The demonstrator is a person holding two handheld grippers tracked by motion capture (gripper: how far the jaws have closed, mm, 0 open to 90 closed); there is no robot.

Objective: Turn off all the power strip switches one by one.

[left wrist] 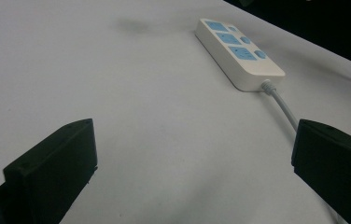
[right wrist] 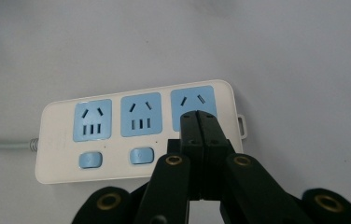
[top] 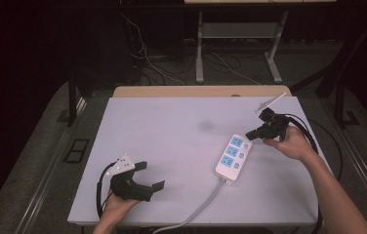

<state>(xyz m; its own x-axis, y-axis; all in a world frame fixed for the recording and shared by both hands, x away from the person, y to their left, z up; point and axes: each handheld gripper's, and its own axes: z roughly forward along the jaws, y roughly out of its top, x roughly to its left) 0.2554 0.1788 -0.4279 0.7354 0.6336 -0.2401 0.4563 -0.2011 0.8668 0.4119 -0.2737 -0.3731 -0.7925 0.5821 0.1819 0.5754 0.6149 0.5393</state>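
Both jaws of my right gripper (right wrist: 198,116) are pressed together with nothing between them, and their tip sits over the end of the power strip (right wrist: 138,133), right by the last blue socket. From the high view that white strip (top: 234,154) lies on the right half of the table (top: 172,141), with its grey cord (top: 198,207) running off the near edge. It has three blue sockets and small blue buttons (right wrist: 89,160) beside them. One button seems to be hidden under my closed tip, so I cannot tell if I am touching it.

I think the step is to press that far button. To do it well, I should keep the jaws closed so they make one firm point, aim at the middle of the button, and push straight down. A sideways push could slide the light strip along the smooth table. I should push softly, then lift.

My right hand (top: 293,142) reaches in from the right side, with the right gripper (top: 257,132) pointing left and down at the strip's far end.

My left gripper (top: 150,175) rests low near the front left of the table, well apart from the strip. Its jaws are wide apart and hold nothing, and they point across the table towards the strip (left wrist: 239,51).
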